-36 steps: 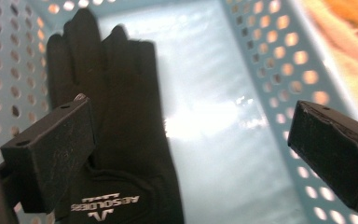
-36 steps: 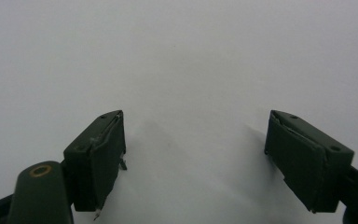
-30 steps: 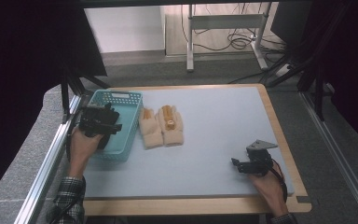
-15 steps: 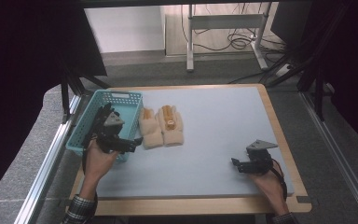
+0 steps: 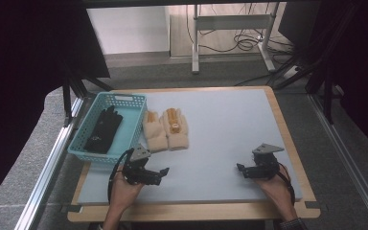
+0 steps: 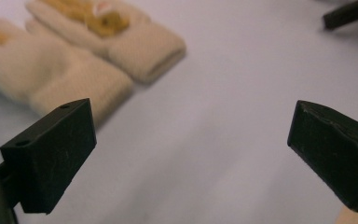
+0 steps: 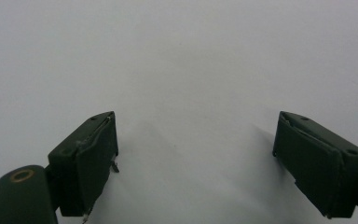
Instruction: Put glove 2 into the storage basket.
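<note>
A pair of black gloves (image 5: 103, 129) lies inside the light blue basket (image 5: 124, 98) at the table's left. Two cream woolly gloves (image 5: 166, 129) with orange-brown patches lie side by side just right of the basket. My left gripper (image 5: 160, 172) is held low near the front edge, below the basket and the cream gloves, open with nothing between its jaws. In the left gripper view (image 6: 191, 154) the cream gloves (image 6: 74, 70) lie ahead to the left. My right gripper (image 5: 242, 168) rests at the front right, open and empty, over bare table in the right gripper view (image 7: 196, 163).
The pale grey table top (image 5: 220, 124) has a wooden border. A metal rail (image 5: 52, 163) runs along the left side. The tip of the other gripper (image 6: 347, 14) shows far off in the left gripper view. A desk frame and cables stand beyond the table.
My left gripper has drawn back from over the basket to the front of the table. The black gloves now lie uncovered in the basket. The right gripper has not moved.
</note>
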Tool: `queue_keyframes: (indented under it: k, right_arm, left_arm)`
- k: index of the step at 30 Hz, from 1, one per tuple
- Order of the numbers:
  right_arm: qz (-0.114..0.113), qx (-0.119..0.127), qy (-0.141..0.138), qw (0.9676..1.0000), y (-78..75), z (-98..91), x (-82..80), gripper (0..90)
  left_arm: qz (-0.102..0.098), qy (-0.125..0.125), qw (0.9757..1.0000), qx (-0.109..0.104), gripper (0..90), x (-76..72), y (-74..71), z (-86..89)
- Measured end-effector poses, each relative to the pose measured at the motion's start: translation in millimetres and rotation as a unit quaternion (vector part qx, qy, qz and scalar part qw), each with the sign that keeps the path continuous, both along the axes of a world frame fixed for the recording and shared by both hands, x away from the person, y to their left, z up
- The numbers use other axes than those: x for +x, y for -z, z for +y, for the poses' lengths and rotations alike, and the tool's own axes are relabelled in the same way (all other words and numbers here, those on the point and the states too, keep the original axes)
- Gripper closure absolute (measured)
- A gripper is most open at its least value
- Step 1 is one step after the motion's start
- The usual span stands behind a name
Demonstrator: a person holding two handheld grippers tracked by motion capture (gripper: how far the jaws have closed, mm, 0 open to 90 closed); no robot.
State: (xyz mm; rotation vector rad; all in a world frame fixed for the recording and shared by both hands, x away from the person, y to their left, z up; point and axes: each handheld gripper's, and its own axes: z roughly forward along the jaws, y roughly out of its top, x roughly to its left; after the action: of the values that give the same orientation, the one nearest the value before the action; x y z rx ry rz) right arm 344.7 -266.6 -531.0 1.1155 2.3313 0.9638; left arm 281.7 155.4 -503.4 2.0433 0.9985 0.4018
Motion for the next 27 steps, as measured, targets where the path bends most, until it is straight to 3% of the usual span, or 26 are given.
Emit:
queue_keyframes:
  k: [7, 10, 14, 17, 21, 24, 27]
  right_arm:
    - [0.0, 0.0, 0.001, 1.0, 0.0, 0.6, -0.4, 12.8]
    - [-0.002, 0.0, 0.001, 1.0, -0.1, 0.6, -0.7, 13.1]
    - [-0.003, 0.003, 0.002, 1.0, -0.6, 0.6, -1.7, 16.4]
    - [0.001, 0.019, -0.001, 0.9998, -2.3, 0.8, -2.2, 21.1]
    - [0.0, 0.023, -0.02, 0.9995, -7.1, 9.4, -2.6, 23.9]
    - [0.001, 0.03, -0.034, 0.999, -12.1, 21.7, 0.7, 24.0]
    - [-0.001, 0.034, -0.046, 0.9984, -17.6, 35.1, 6.8, 23.4]
  left_arm:
    - [0.016, -0.028, 0.999, 0.033, 1.4, -10.2, 30.4, 2.6]
    - [0.019, -0.035, 0.9987, 0.031, 1.5, -14.6, 34.4, 6.0]
    - [0.016, -0.048, 0.9977, 0.046, 1.5, -21.5, 35.6, 11.9]
    - [0.018, -0.055, 0.9973, 0.046, 1.7, -25.1, 38.3, 17.0]
    - [0.027, -0.06, 0.9963, 0.054, 1.8, -26.3, 46.7, 22.5]
    - [0.036, -0.056, 0.9973, 0.031, 1.5, -25.1, 51.7, 27.5]
    - [0.034, -0.051, 0.9976, 0.032, 0.6, -25.6, 52.6, 28.4]
